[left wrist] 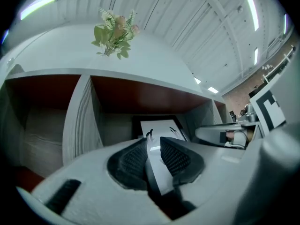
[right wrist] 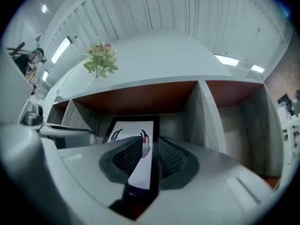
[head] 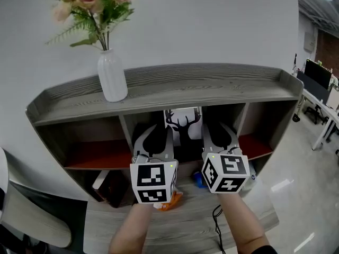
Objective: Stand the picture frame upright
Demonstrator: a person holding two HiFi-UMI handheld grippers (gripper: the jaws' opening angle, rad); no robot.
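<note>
Gripping the picture frame [head: 183, 121] from both sides, the two tools reach into the middle compartment of the grey wooden shelf [head: 212, 83]. The left tool [head: 161, 134] pinches the frame's left edge; in the left gripper view [left wrist: 153, 146] the dark border and a strip of the white print [left wrist: 159, 125] run between its ribbed pads, which sit pressed against it. The right tool [head: 214, 131] pinches the right edge in the same way; in the right gripper view [right wrist: 151, 146] the black border passes between its pads and the antlered print [right wrist: 131, 130] rises beyond them. From the head view the frame stands close to upright at the back of that compartment, under the top board, its deer print facing outward. Its lower edge is hidden behind the tools, so I cannot tell whether it rests on the compartment floor. Each tool carries a marker cube, the left [head: 153, 181] and the right [head: 226, 172], with a bare forearm behind each. On the shelf's top board, toward its left end, stands a white ribbed vase [head: 112, 75] holding pink flowers [head: 92, 1] with green sprigs. Below the tools, a small orange object [head: 170, 200] and a blue one [head: 198, 180] lie on the wood-grain surface [head: 185, 232] near its back edge, and a black cable [head: 217, 218] trails across it towards the front.
</note>
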